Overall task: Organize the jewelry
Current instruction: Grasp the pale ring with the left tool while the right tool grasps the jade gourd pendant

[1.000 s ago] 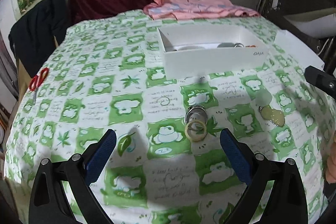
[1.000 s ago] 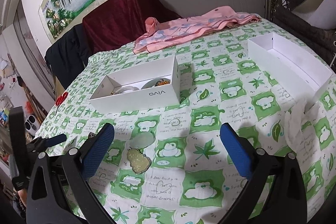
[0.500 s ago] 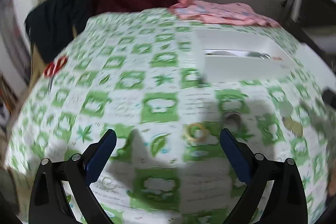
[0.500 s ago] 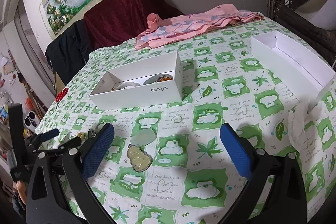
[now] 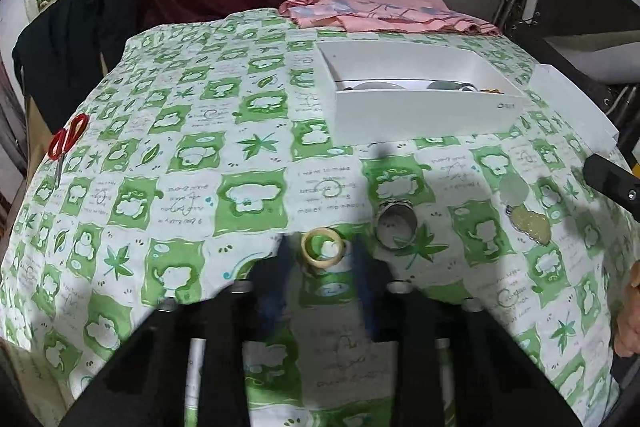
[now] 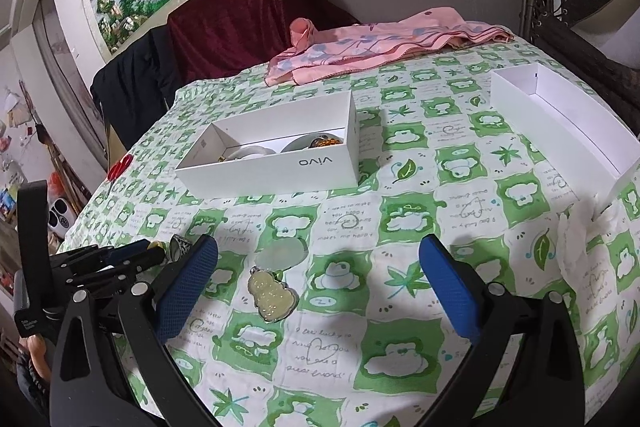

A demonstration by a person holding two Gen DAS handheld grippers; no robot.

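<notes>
A yellow ring (image 5: pixel 322 247) lies on the green-and-white tablecloth. My left gripper (image 5: pixel 322 255) is closing on it: its blurred blue pads press in from both sides. A silver ring (image 5: pixel 396 223) stands just right of it. Further right lie a pale jade pendant (image 5: pixel 530 223) and a translucent disc (image 5: pixel 514 189). In the right wrist view the left gripper (image 6: pixel 148 255) shows narrow jaws beside the silver ring (image 6: pixel 178 247). My right gripper (image 6: pixel 318 247) hovers open and holds nothing, with the pendant (image 6: pixel 272 295) and disc (image 6: pixel 282 255) between its fingers.
A white box (image 6: pixel 272 171) holding several jewelry pieces sits mid-table. A second white box (image 6: pixel 560 115) stands at the right edge, crumpled tissue (image 6: pixel 580 235) before it. Pink cloth (image 6: pixel 380 43) lies at the back and red scissors (image 5: pixel 68 141) at the left edge. A hand (image 5: pixel 630 311) shows far right.
The left gripper's jaws went from wide apart to closed around the yellow ring, after shifting left onto it. The right gripper has stayed open and still.
</notes>
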